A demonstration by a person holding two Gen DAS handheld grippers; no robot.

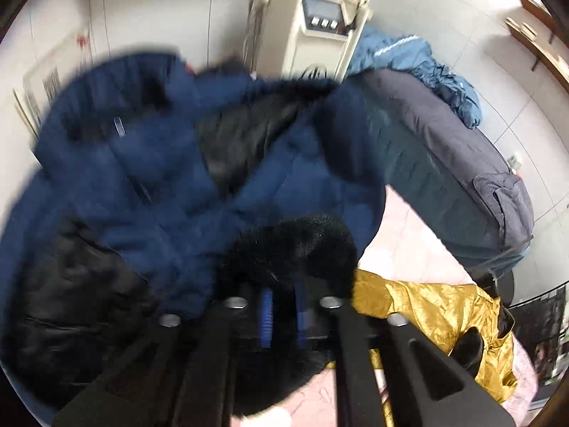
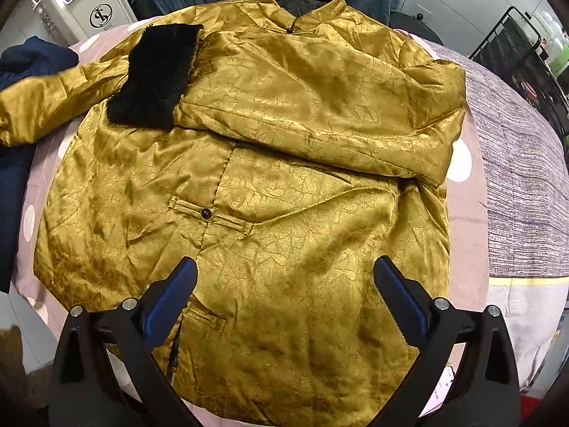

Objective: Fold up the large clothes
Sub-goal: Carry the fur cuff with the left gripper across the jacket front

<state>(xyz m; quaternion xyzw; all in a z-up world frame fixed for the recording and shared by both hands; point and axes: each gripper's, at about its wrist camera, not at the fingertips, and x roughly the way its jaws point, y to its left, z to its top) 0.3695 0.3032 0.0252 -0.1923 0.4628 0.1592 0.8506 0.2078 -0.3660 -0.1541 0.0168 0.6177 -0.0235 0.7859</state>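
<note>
Left gripper (image 1: 284, 315) jaws narrow, clamped on black fur cuff (image 1: 291, 249) | right gripper (image 2: 284, 283) jaws wide, empty over gold jacket (image 2: 284, 185)

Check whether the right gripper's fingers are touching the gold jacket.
Cannot tell. In the right wrist view the right gripper is open, its fingers overlapping the gold jacket from above; contact or gap isn't visible.

Glossy, crinkled gold satin jacket (image 2: 284, 185) with a matt black fur cuff (image 2: 153, 74); matt padded navy coat (image 1: 170, 163).
</note>
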